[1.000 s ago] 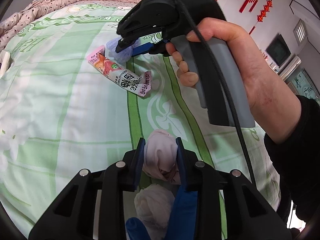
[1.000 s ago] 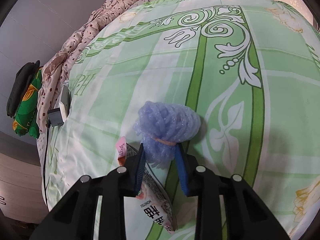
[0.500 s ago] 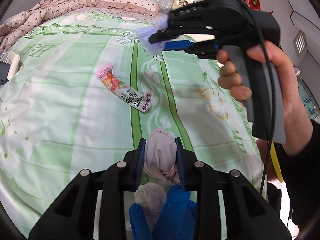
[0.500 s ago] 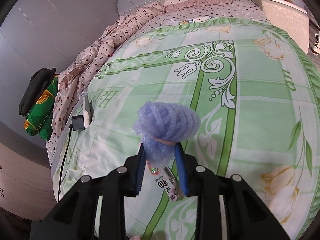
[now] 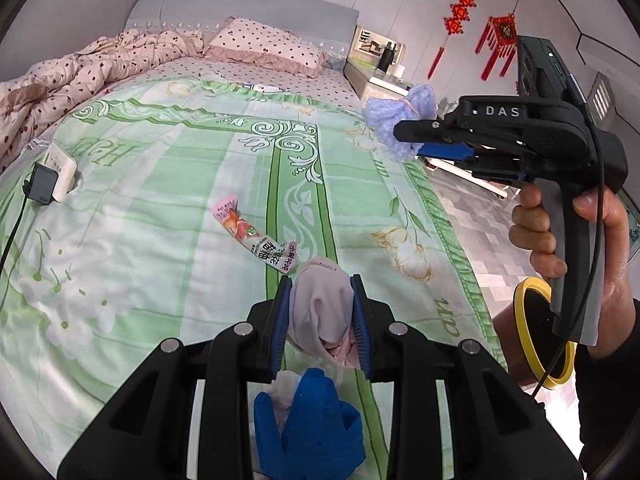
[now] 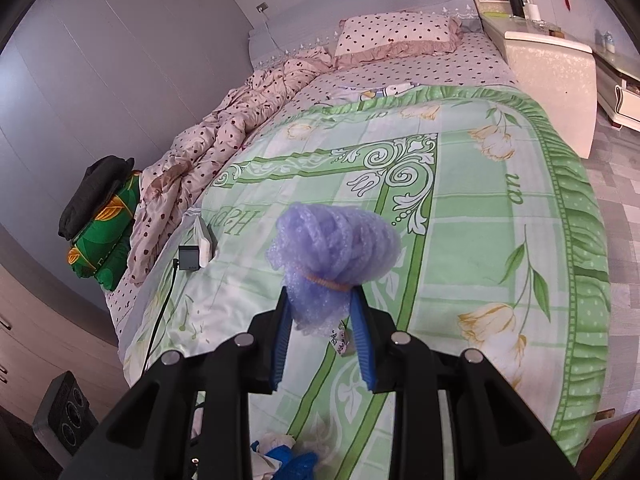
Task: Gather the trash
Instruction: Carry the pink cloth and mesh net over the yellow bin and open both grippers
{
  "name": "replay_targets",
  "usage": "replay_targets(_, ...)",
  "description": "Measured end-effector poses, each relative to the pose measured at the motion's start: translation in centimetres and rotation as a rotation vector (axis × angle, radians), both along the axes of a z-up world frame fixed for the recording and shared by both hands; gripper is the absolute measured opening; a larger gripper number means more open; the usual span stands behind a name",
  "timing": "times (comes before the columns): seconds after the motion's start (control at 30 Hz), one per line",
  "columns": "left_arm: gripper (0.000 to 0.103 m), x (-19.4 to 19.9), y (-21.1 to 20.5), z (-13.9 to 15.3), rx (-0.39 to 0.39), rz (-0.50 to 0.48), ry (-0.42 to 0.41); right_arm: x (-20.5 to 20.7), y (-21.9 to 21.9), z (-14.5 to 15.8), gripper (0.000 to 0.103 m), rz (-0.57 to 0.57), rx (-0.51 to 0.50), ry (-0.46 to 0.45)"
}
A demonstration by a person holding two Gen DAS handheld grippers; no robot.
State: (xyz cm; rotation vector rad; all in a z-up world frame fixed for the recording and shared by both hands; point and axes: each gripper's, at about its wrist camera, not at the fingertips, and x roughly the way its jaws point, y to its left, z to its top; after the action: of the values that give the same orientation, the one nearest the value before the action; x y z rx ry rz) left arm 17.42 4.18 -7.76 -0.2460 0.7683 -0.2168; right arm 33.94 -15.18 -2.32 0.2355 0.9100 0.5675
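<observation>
Over the green floral bedspread (image 5: 160,208), the right gripper (image 6: 322,320) pinches a purple mesh bundle (image 6: 334,240) aloft while the left gripper (image 5: 320,312) clamps a pinkish wad (image 5: 320,308), and either soft lump might slip free, leaving the snack wrapper (image 5: 256,236) lying uncollected.
</observation>
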Motion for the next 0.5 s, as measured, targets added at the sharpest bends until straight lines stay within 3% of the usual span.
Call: replay_targets(0.5,0.027,-1.8,-6.6,6.7,0.029,-0.045,-0.097,-6.9,-10.5,6.3,0.027,-0.107,0.03,-0.122)
